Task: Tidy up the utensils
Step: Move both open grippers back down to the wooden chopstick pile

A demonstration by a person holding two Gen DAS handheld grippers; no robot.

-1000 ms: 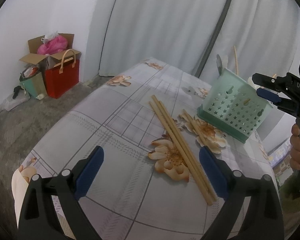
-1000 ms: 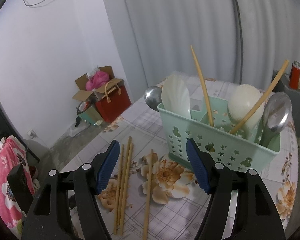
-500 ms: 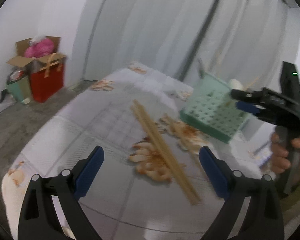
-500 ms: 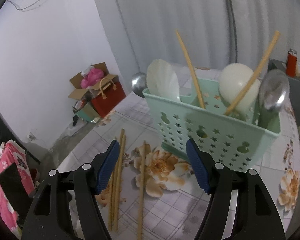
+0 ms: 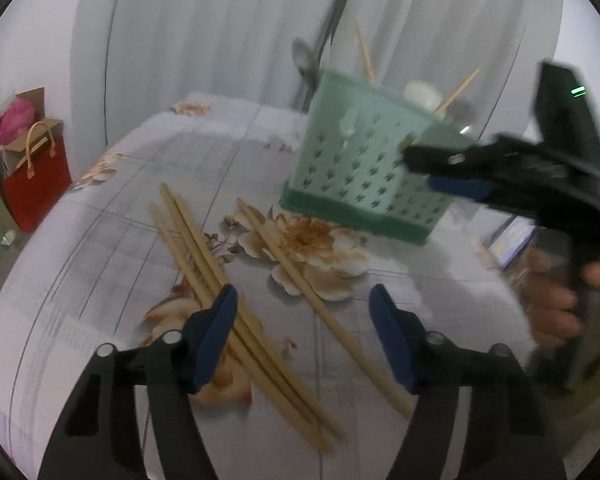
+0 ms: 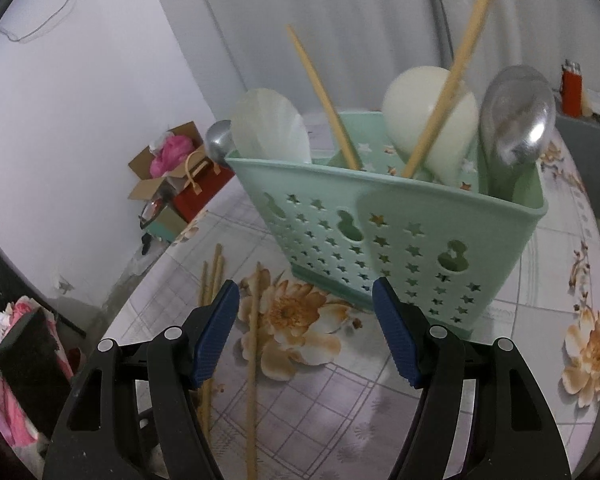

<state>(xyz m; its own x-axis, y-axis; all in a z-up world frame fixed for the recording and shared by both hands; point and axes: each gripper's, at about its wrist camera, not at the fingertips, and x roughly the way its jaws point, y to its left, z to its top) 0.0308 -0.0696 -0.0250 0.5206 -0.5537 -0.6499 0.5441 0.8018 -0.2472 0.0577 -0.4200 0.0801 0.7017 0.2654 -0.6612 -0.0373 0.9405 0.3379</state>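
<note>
We see loose chopsticks (image 5: 204,264) lying on the floral tablecloth (image 5: 100,280) just beside the green utensil basket (image 6: 400,240), which holds spoons and two upright chopsticks. Our left gripper (image 5: 300,336) is closing above the chopsticks, gripping nothing. Our right gripper (image 6: 304,332) stands part open and empty before the basket.

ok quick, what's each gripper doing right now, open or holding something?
Left gripper: closing, nothing gripped yet; a single loose wooden chopstick lies between its pads.
Right gripper: open, holding nothing, in front of the mint-green plastic utensil basket.
</note>
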